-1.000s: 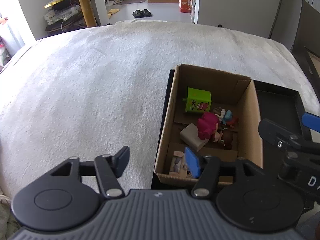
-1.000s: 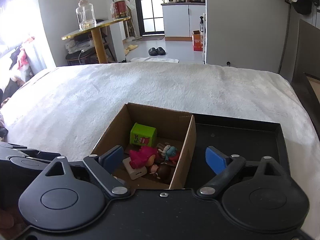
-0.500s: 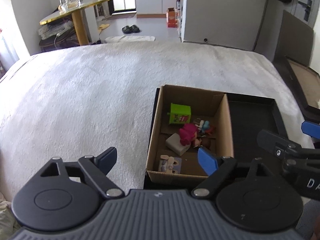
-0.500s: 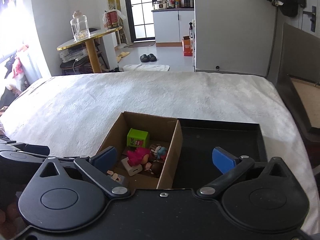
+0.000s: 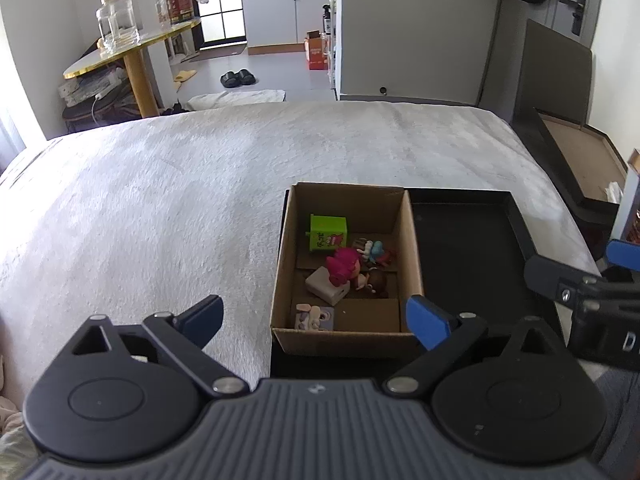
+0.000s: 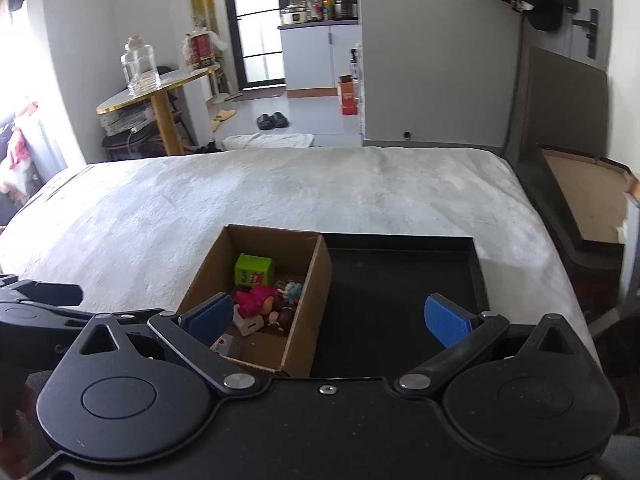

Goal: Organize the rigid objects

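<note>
The left tongs [image 5: 314, 318] stand wide open with nothing between their blue ribbed pads, black linkage arms splayed above a ridged grey body; they hang over the near edge of the bed, the left pad over white fabric and the right pad at the near right corner of the cardboard box [image 5: 347, 336]. The right tongs [image 6: 328, 318] are likewise spread wide and hold nothing, their matte black housing smooth with two round discs, and they hover at the near side of the box and the tray. The box is open-topped, of plain brown corrugated board with straight walls, and sits in the left part of a shallow black rectangular tray [image 5: 472, 240] with a raised rim. Inside the box lie rigid toys: a lime-green cube-shaped toy [image 5: 328, 233] toward the far wall, a figurine with bushy magenta hair [image 5: 345, 265] lying across a pale beige block [image 5: 325, 285], a small figure with light-blue hair [image 5: 374, 249] beside it, a brown-haired figure [image 5: 376, 280], and a flat pastel card-like piece [image 5: 314, 317] by the near wall. Box and tray rest on a bed covered in a nubby white blanket [image 5: 160, 208]. Beyond the bed stands a round gold-rimmed side table [image 5: 132, 54] bearing a clear glass jar [image 5: 116, 20].
</note>
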